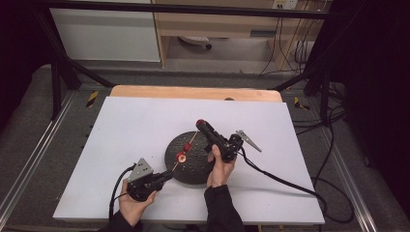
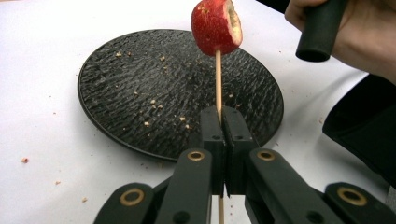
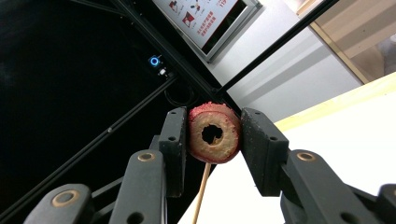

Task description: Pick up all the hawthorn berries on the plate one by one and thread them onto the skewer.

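Observation:
A thin wooden skewer (image 1: 190,144) slants up over the round black plate (image 1: 200,169). My left gripper (image 1: 167,176) is shut on the skewer's lower end, and its jaws pinch the stick (image 2: 218,84) in the left gripper view. Two red hollow-cored fruit pieces (image 1: 182,156) sit threaded along the stick, the nearer one (image 2: 215,27) high in the left gripper view. At the skewer's far tip my right gripper (image 1: 200,123) is shut on a red fruit ring (image 3: 214,133), one jaw against each side of it; the stick runs on below the ring.
The plate (image 2: 140,84) carries scattered crumbs and lies mid-table on a white board (image 1: 125,130). A wooden edge (image 1: 193,92) runs along the back. The right gripper's cable (image 1: 285,181) trails off to the right. Black frame legs stand at both far corners.

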### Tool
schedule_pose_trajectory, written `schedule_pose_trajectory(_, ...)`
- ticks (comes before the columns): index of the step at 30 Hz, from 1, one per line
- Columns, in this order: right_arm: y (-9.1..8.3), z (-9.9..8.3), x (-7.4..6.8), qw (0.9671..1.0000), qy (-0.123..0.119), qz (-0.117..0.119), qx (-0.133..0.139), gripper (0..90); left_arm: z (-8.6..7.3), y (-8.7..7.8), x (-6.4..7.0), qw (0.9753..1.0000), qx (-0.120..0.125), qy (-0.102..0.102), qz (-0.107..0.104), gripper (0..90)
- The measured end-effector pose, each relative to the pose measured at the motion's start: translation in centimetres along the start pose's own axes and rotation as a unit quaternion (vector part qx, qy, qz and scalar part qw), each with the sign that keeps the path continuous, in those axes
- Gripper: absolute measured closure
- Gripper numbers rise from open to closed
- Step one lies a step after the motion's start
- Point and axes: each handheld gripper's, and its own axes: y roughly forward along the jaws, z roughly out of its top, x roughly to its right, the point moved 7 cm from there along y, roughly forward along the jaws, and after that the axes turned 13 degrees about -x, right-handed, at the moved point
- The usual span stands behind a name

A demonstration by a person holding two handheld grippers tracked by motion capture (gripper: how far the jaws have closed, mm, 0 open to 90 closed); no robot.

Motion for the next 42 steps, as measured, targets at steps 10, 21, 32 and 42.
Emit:
schedule_pose_trajectory(10,0.1,-0.6,0.1,1.0,0.001,0.001,-0.009,62.7,1.4,0.7,0.1,0.9999,0.005,-0.012,0.001,88.5)
schedule_pose_trajectory(21,0.0,-1.0,-0.1,0.9998,-0.006,-0.003,-0.018,62.8,2.4,1.3,0.0,0.9999,0.006,-0.01,0.005,88.5)
schedule_pose_trajectory(32,-0.1,-2.0,0.0,0.9982,-0.024,-0.015,-0.054,62.5,2.0,1.8,-0.2,1.0,0.001,-0.006,0.003,88.5)
schedule_pose_trajectory(42,-1.4,-0.8,0.0,0.9888,-0.074,-0.047,-0.12,39.3,1.3,1.5,-1.1,0.9999,-0.006,-0.012,0.006,88.5)
